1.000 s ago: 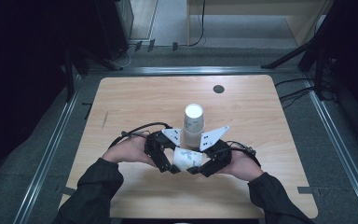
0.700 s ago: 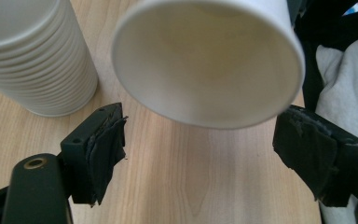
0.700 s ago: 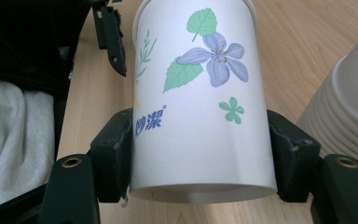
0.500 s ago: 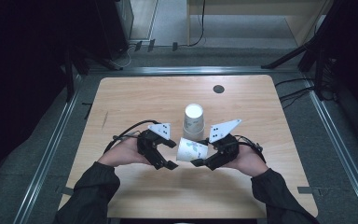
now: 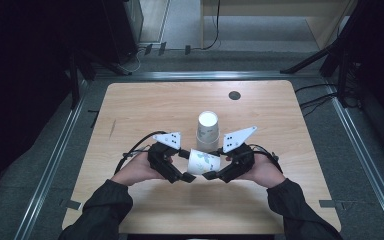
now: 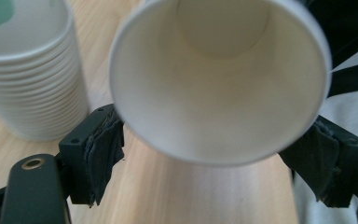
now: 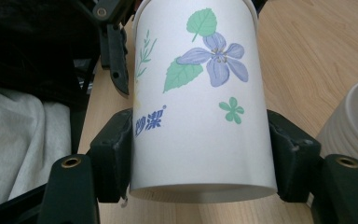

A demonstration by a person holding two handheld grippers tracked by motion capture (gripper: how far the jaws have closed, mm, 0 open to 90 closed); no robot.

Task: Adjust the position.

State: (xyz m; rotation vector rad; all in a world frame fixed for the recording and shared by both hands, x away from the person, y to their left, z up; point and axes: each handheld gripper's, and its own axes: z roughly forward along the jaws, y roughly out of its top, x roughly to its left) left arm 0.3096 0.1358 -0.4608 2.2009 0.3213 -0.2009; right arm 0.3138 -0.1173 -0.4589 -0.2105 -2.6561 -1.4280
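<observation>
A single paper cup (image 5: 203, 162) with a flower print lies on its side just above the table, between both grippers. My right gripper (image 5: 215, 168) is shut on the cup (image 7: 200, 107) near its base, one pad pressed to each side. The cup's open mouth (image 6: 219, 79) faces my left gripper (image 5: 182, 166), whose jaws stand wide apart on either side of the rim, open (image 6: 214, 158). Just behind them a stack of upside-down paper cups (image 5: 207, 131) stands on the wooden table (image 5: 155, 105).
The cup stack (image 6: 28, 84) stands close to the left gripper's left jaw, and the stack (image 7: 354, 126) is at the right gripper view's right edge. A dark round disc (image 5: 234, 95) sits near the table's far edge. Metal rails run along the floor beside the table.
Both grippers were together at the foot of the stack. They have drawn back toward the person and apart, and a single cup now lies between them, off the stack.
</observation>
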